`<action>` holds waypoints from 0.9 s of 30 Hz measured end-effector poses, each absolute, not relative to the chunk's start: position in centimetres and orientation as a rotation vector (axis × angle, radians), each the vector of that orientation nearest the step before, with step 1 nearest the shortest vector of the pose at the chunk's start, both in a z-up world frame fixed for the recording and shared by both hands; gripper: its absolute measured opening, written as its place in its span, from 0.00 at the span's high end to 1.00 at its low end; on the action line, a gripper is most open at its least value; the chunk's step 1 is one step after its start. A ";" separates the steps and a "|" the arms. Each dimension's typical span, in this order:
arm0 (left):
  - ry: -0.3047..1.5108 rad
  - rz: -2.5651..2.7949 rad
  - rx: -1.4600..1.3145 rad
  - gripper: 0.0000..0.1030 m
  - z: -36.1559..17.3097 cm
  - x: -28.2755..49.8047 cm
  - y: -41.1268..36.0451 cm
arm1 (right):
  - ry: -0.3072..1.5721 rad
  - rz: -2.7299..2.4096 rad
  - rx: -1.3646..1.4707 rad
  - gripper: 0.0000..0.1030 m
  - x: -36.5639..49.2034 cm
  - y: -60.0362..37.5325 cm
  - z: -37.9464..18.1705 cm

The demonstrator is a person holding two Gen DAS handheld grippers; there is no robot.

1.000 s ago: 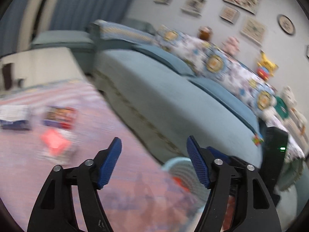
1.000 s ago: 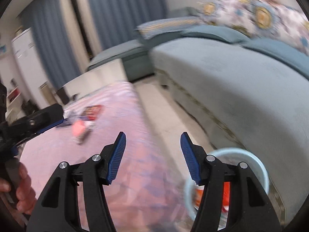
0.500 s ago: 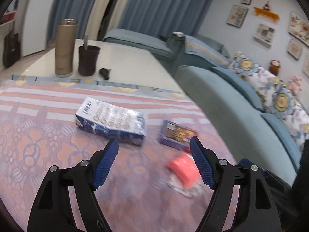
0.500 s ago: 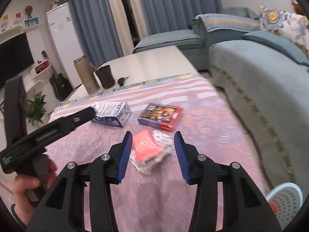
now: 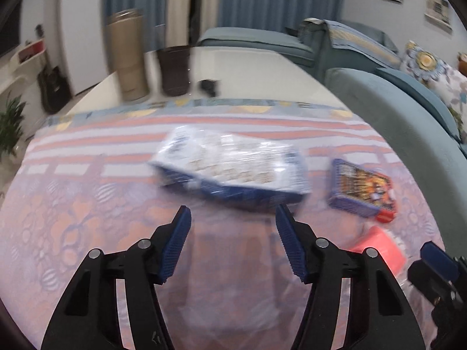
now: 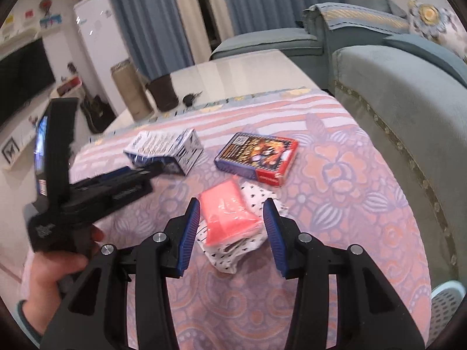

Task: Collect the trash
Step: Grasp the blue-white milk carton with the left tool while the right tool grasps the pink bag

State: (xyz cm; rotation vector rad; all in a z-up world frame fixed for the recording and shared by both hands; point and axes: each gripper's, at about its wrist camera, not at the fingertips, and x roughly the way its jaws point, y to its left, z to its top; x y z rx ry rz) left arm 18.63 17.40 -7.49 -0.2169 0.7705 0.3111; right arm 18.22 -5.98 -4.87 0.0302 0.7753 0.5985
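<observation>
Right tool (image 6: 232,227): released, jaws spread to either side of the pink packet (image 6: 226,214), which lies on a crumpled white spotted wrapper (image 6: 248,242) on the tabletop (image 6: 335,204); whether the pads touch it cannot be told. Step in hand, by judgement: the approach to a first grasp, with closing on the packet and wrapper together the likely next call, low enough to catch the thin film. Left tool (image 5: 232,242): released, holding nothing, poised just short of the blue-and-white carton (image 5: 230,169), which lies flat and blurred in its own view; the next move there would be to advance until the carton's near edge sits between the jaws. Beyond, to the right of the carton: a red-and-blue printed box (image 6: 258,157), flat, apart from the other items. Surface: a patterned pink and lilac cloth with a striped band at its far end, then bare pale top. On that bare part: a tan flask (image 5: 127,55), a dark cup (image 5: 175,70), and a small black object (image 5: 208,86), too blurred to name. Lower right edge of the right view: a pale perforated basket (image 6: 448,300) on the floor, the probable destination. Room: grey-blue sofa (image 6: 408,102) alongside, blue curtains, white fridge, guitar, framed pictures.
</observation>
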 end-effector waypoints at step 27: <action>0.806 0.398 -0.214 0.44 -8.1 16.4 22.1 | 0.805 0.601 -0.064 0.55 19.4 -3.7 -6.2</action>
